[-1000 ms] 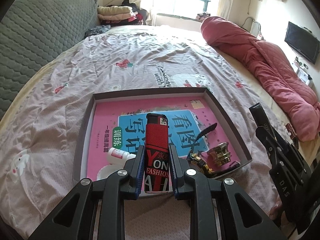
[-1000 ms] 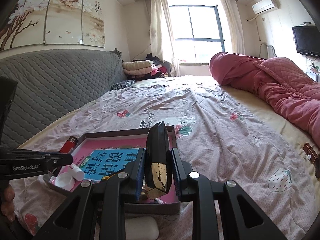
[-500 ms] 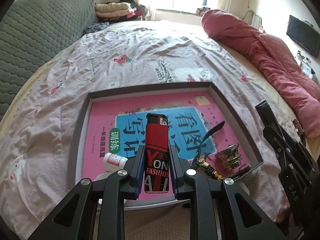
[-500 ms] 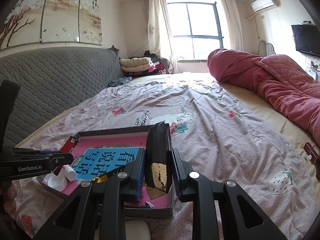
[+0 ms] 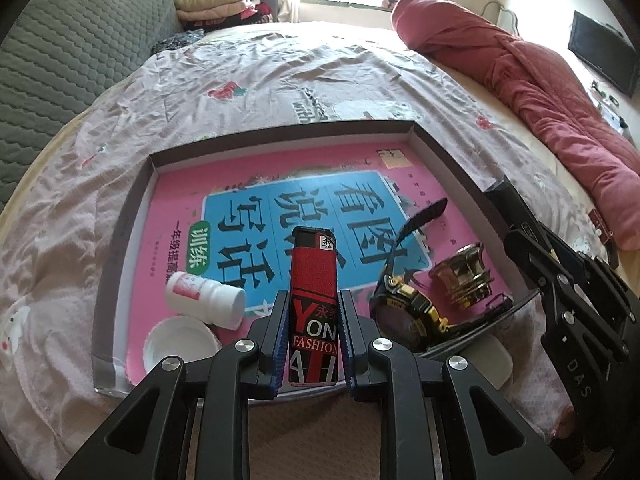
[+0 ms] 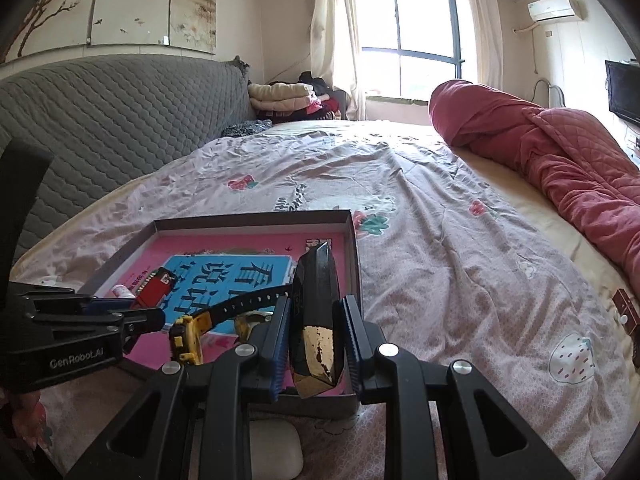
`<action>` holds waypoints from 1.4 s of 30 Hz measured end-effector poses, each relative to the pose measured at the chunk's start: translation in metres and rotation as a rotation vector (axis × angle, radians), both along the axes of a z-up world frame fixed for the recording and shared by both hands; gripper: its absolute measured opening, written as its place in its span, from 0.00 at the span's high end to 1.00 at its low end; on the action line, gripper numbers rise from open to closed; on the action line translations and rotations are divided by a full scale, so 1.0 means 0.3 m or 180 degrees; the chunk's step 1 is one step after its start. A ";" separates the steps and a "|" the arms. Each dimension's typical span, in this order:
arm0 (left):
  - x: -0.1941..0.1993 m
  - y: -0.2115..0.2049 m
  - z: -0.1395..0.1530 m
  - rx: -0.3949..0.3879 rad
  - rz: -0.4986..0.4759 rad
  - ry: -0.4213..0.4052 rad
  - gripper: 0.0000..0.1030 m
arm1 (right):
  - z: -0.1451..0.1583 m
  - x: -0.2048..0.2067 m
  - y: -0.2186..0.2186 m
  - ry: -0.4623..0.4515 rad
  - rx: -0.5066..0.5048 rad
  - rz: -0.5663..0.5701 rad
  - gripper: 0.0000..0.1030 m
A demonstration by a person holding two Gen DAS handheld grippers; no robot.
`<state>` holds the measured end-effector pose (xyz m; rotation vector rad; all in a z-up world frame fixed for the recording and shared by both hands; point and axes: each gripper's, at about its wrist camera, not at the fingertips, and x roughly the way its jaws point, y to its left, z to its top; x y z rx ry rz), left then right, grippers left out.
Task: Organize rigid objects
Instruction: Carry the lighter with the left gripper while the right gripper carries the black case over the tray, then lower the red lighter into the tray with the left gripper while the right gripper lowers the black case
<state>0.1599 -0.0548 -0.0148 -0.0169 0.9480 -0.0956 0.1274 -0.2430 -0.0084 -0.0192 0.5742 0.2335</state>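
Note:
A shallow brown tray lies on the bed with a pink and blue book covering its floor. My left gripper is shut on a red lighter, which stands upright over the tray's near edge. On the book lie a white bottle, a white cap, a black and gold watch and a gold piece. My right gripper is shut on a black faceted object with a gold base, above the tray's near right corner. The lighter shows at the left in the right wrist view.
A white rounded pad lies on the bedspread just outside the tray's near edge. A rolled red quilt runs along the right side. A grey padded headboard stands at the left. A small brown box sits at the bed's right edge.
Both grippers have sunk toward the tray, which looks larger and nearer in both views. Each keeps its grip; the lighter now stands over the tray's near edge.

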 end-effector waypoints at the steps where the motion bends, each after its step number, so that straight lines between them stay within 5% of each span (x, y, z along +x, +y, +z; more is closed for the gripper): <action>1: -0.001 -0.002 -0.004 0.0001 -0.0001 0.0012 0.78 | -0.004 0.002 -0.001 0.0019 -0.0003 -0.0009 0.75; 20: 0.013 -0.003 -0.037 0.0004 -0.0010 0.0084 0.78 | -0.055 0.026 0.059 0.0158 -0.0485 -0.0043 0.75; 42: 0.027 0.000 -0.055 -0.0050 -0.0026 0.0108 0.78 | -0.044 0.023 0.023 0.0148 -0.0250 -0.0024 0.76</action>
